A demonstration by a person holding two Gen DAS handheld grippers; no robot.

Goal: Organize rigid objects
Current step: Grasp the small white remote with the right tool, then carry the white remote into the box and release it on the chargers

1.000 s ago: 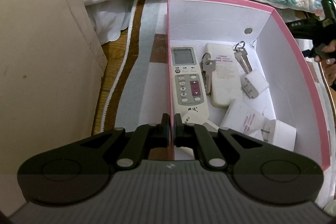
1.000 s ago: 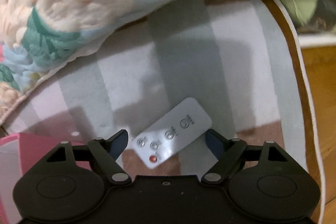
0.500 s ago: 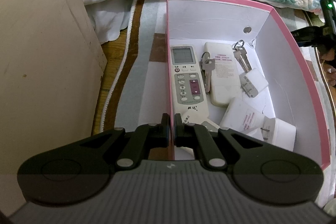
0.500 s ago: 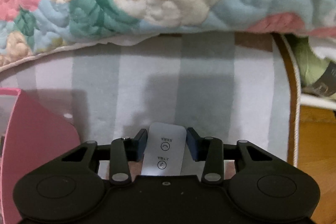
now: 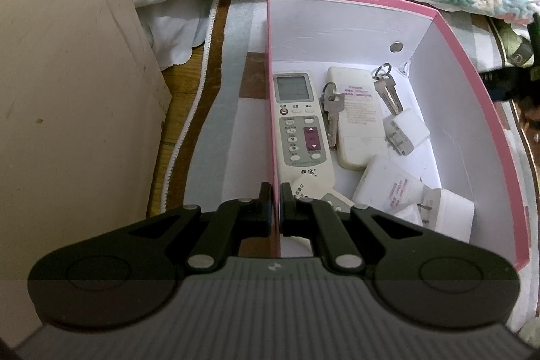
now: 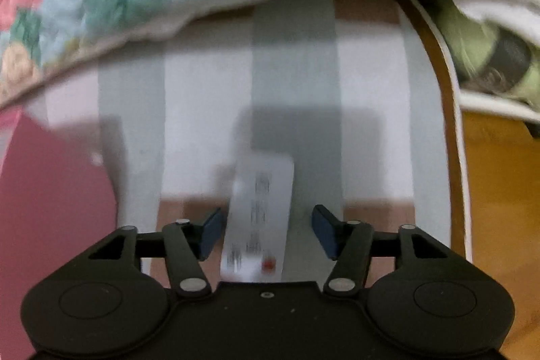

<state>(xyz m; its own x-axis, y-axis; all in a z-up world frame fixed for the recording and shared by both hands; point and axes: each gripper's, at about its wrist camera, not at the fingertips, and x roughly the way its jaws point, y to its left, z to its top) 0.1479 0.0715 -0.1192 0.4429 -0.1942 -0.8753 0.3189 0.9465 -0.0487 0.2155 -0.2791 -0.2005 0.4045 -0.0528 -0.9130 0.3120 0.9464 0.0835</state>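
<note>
We see the small white remote (image 6: 258, 218) lying on the striped mat (image 6: 371, 110) between the right gripper (image 6: 266, 233)'s jaws, which are opening with neither pad pressing it. The pink box (image 5: 465, 80) sits left of it, holding a large remote (image 5: 300, 123), keys (image 5: 330, 110) and white chargers (image 5: 405, 130). Our left gripper (image 5: 275, 208) is clamped on the box's left wall.
</note>
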